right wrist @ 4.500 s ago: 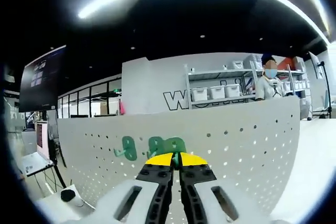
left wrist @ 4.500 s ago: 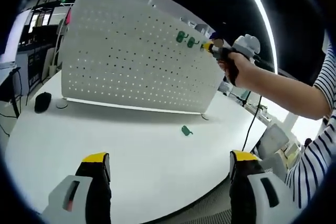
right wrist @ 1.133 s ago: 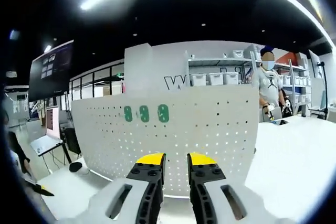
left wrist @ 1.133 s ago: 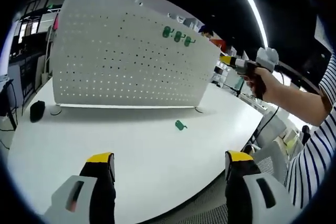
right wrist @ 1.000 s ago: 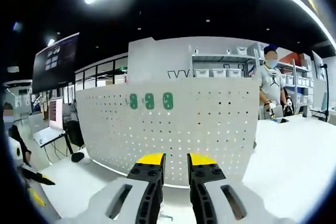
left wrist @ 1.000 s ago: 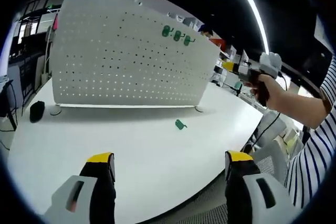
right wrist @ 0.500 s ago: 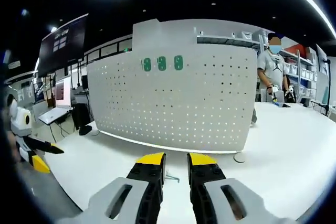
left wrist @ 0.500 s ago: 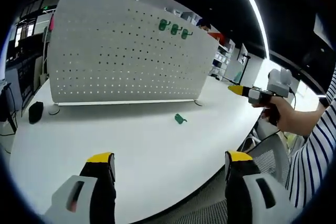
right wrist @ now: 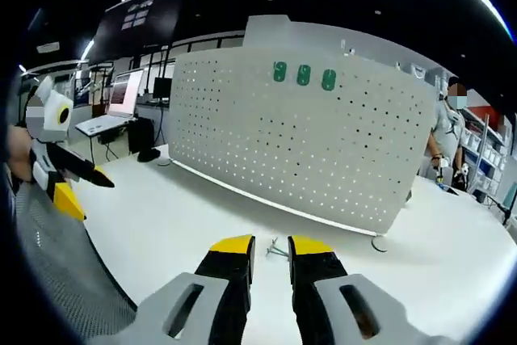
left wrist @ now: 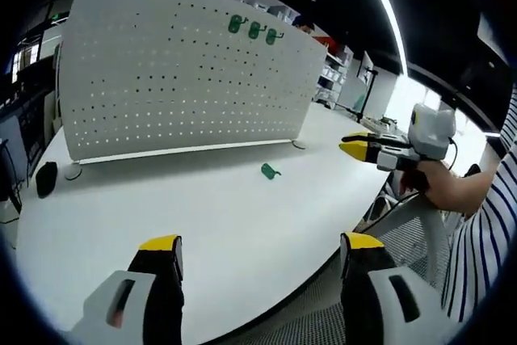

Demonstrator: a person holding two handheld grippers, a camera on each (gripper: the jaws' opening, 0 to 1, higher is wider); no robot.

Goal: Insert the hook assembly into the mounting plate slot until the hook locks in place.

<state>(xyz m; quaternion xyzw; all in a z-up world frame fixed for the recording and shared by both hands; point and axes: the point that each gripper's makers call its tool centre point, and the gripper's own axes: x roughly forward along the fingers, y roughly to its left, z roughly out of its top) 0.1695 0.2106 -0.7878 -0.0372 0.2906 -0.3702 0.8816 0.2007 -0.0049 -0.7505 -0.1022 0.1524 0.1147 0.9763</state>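
Left gripper (left wrist: 252, 246): its yellow-tipped jaws stood wide apart and held nothing; they hung over the near edge of the white table (left wrist: 161, 208).
Right gripper (right wrist: 271, 246): its jaws were a little apart, with a narrow gap between the tips, and nothing was between them. In the left gripper view it (left wrist: 361, 147) came in from the right, held by a hand (left wrist: 440, 187), off the table's edge.
Mounting plate (left wrist: 178, 70): a white board full of holes stood upright on the table, far ahead of both pairs of jaws.
Hooks on the plate (left wrist: 253, 28): three green hooks sat side by side near the top edge of the plate; in the right gripper view they (right wrist: 304, 75) were high above the jaw tips.
Loose hook (left wrist: 270, 171): one green hook lay flat on the table, ahead of the left jaws and to the right, between them and the plate, touching neither.
Small part in front of the right jaws (right wrist: 277, 250): something thin lay on the table just beyond the tips; I could not tell what it was.
Person (right wrist: 447, 135): a person stood behind the plate, to the right.
Dark thing (left wrist: 46, 177): it lay on the table far left of the left jaws, near the plate's end.
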